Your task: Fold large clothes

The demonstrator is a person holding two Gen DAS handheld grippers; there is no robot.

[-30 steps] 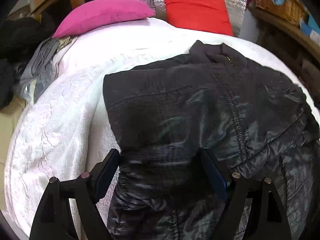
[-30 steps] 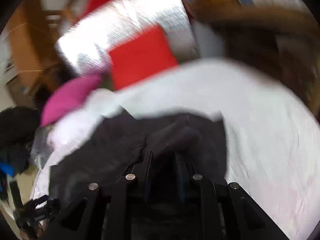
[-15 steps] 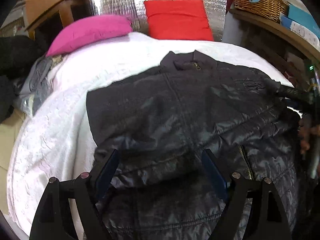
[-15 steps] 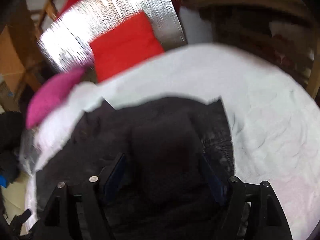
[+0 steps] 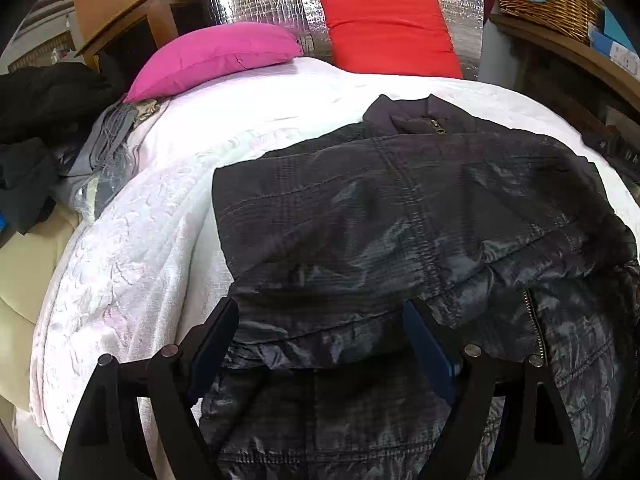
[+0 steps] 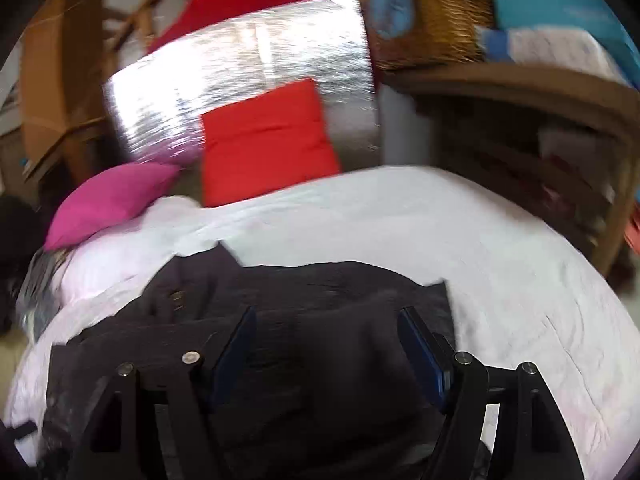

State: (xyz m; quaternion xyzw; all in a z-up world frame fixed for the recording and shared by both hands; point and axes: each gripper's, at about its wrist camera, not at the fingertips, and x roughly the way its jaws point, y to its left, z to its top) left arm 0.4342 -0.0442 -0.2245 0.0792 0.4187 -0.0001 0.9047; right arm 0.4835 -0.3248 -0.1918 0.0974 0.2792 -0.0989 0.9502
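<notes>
a dark quilted jacket lies on the white bed, collar towards the red cushion and pink cushion, its long axis running from the grippers to the headboard. the left hand-held gripper hovers wide open over the near hem, holding nothing; the right hand-held gripper is equally spread and empty above the jacket's right side, where a sleeve appears folded in. the jacket lies directly ahead of and below both; the left seems nearer the hem.
</notes>
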